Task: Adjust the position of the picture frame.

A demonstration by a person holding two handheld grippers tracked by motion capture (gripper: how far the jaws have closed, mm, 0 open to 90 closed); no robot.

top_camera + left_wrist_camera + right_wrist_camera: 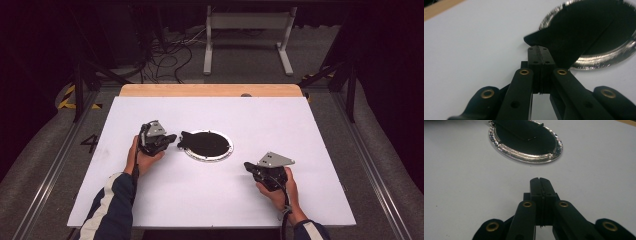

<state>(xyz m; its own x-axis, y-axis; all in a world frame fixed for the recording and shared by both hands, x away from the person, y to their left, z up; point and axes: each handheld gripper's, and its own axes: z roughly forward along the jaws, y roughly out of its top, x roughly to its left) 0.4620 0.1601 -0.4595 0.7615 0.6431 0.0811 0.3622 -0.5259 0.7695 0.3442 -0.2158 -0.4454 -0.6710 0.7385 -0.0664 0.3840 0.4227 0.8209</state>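
A round silver-rimmed plate (207, 158) (599, 62) (529, 158) lies at the middle of the white table. On it rests a flat black piece (207, 143) (579, 27) (524, 130), and a pointed flap of the piece reaches over the plate's left rim. My left gripper (173, 137) (539, 48) is shut, its tips right at that flap's edge. I cannot tell whether they touch it. My right gripper (247, 165) (539, 179) is shut and holds nothing. It hovers low over bare table to the front right of the plate, pointing toward it.
The white table top (210, 200) has a wooden strip (210, 90) along its far edge. Beyond the table stand a white frame (247, 22) and loose cables (165, 55) on the floor. Bare white surface surrounds the plate on all sides.
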